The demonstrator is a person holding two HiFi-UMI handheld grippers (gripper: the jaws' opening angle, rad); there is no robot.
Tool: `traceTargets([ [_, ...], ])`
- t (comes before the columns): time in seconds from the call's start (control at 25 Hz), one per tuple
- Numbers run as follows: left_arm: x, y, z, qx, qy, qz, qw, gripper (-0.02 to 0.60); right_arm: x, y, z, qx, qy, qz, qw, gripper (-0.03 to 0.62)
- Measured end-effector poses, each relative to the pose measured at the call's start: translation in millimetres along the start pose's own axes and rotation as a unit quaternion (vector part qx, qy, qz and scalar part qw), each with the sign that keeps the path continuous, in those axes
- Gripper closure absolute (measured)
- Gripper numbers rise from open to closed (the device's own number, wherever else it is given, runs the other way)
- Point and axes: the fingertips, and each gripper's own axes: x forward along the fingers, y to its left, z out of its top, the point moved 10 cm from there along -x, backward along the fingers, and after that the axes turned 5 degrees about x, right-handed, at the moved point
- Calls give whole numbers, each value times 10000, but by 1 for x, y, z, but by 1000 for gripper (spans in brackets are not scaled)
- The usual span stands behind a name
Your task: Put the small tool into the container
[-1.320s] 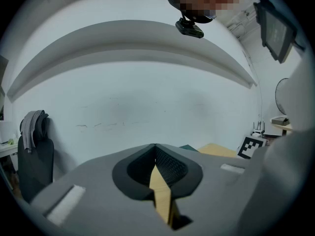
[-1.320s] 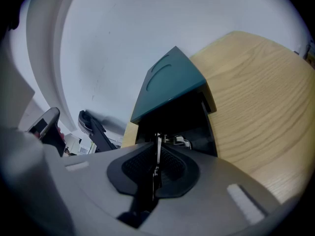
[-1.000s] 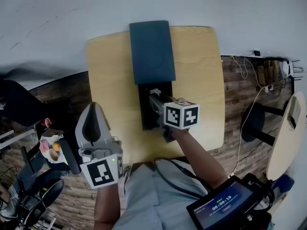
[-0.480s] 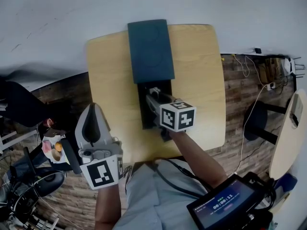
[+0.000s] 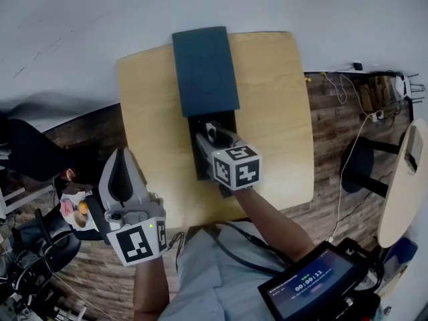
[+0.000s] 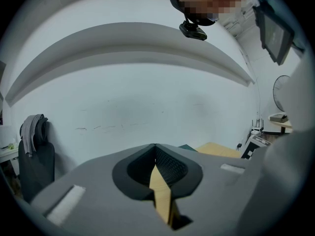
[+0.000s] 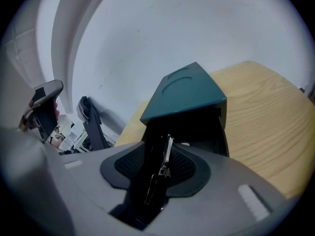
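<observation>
The right hand-held gripper (image 5: pixel 211 132) points down into the dark open end of the teal container (image 5: pixel 204 72), which lies on the wooden surface (image 5: pixel 274 99). Its jaws have just been opening and now stand partly apart. The slender metal tool (image 7: pixel 160 167) stands loose in the gap between them, over the container's opening. The left hand-held gripper (image 5: pixel 122 155) hangs beside the surface's near left corner with its jaw tips together, holding nothing.

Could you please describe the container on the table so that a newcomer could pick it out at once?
Look at the light wooden table in the middle of the head view. Along its centre line lies a long container, running from the near edge towards the far one. What marks it out is its teal lid at the far end, bearing a round recess, and the open black interior nearer.
</observation>
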Motion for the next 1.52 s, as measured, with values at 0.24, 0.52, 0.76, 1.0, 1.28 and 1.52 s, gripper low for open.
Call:
traceTargets([
  [0.24, -1, 3, 2, -3, -40, 7, 10000, 569, 2, -5, 0, 72, -120, 35, 9999, 445],
  [0.52, 0, 2, 2, -9, -48, -38, 10000, 569, 3, -3, -3, -112, -266, -117, 9995, 414],
  [0.76, -2, 1, 4, 5, -75, -39, 10000, 569, 9, 1, -8, -426, -171, -326, 9984, 352],
  [1.0, -3, 2, 4, 14, -61, -11, 10000, 570, 6, 2, -5, -359, -77, -317, 9988, 339],
  [1.28, -2, 0, 5, 21, -91, -23, 10000, 569, -1, 8, 6, -372, -135, -423, 9983, 272],
  [1.52, 3, -2, 4, 1, -123, -59, 9999, 569, -6, 7, 15, -501, -277, -515, 9970, 272],
])
